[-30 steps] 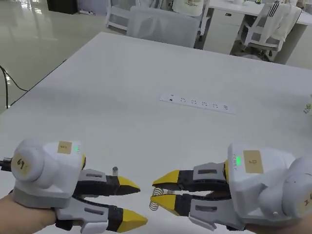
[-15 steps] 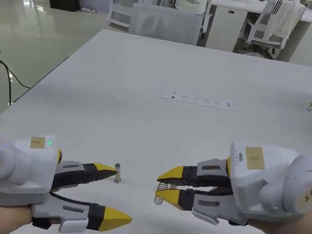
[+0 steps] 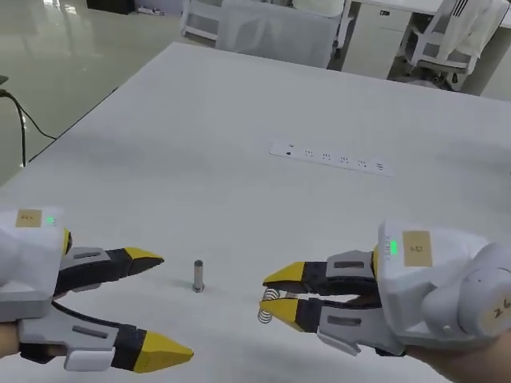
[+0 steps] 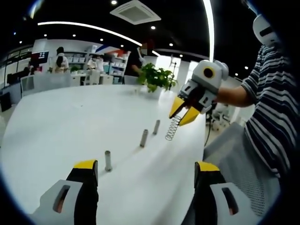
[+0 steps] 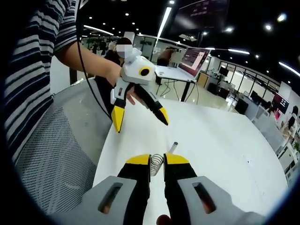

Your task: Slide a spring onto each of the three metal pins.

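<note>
One short metal pin (image 3: 198, 275) stands upright on the white table (image 3: 239, 144), between my two grippers. My left gripper (image 3: 165, 306) is wide open to the left of it, holding nothing. My right gripper (image 3: 277, 294) is to the right of the pin, shut on a coil spring (image 3: 267, 306) that hangs out of its tips. In the left gripper view, three pins (image 4: 108, 160) (image 4: 144, 138) (image 4: 156, 127) stand in a row, with the spring (image 4: 172, 128) dangling beside the farthest. The right gripper view has the spring (image 5: 157, 164) between its jaws and a pin (image 5: 172, 147) just beyond.
A white power strip (image 3: 331, 158) lies across the middle of the table. Office chairs (image 3: 263, 32) stand beyond the far edge. The table's left edge runs diagonally, with bare floor (image 3: 56, 56) beyond it. A mesh chair (image 5: 51, 150) is close behind.
My left gripper has drawn back to the left and opened wider, uncovering the pin. The right gripper still holds the spring at about the same place.
</note>
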`<action>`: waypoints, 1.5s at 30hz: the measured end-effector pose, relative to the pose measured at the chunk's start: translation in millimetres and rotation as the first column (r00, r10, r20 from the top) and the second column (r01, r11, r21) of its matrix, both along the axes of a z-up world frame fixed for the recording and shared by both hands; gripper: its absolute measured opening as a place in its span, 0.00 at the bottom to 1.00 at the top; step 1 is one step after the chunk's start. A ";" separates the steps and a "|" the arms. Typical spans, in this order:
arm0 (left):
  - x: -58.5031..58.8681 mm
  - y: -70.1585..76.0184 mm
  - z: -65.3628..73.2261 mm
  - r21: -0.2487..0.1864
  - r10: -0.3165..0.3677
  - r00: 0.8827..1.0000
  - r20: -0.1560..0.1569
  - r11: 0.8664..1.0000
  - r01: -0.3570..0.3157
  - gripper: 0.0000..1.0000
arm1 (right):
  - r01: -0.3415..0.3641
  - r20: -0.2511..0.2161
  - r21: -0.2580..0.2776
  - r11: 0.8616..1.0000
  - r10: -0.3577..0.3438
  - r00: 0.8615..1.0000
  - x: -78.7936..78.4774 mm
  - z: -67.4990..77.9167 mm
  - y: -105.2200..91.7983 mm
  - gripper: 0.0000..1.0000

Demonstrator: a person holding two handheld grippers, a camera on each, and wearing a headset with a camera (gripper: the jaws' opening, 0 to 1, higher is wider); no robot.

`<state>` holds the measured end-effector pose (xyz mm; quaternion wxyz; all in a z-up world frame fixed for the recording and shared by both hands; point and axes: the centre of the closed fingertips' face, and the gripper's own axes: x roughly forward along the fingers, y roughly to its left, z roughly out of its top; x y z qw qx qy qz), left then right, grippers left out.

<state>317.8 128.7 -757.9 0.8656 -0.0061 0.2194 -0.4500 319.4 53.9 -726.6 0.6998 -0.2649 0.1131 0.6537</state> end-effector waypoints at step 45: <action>2.0 41.0 -4.9 0.007 0.126 0.992 -0.011 0.992 -0.126 0.98 | 0.086 -0.056 0.083 0.993 -0.082 0.995 63.3 -3.4 85.8 0.07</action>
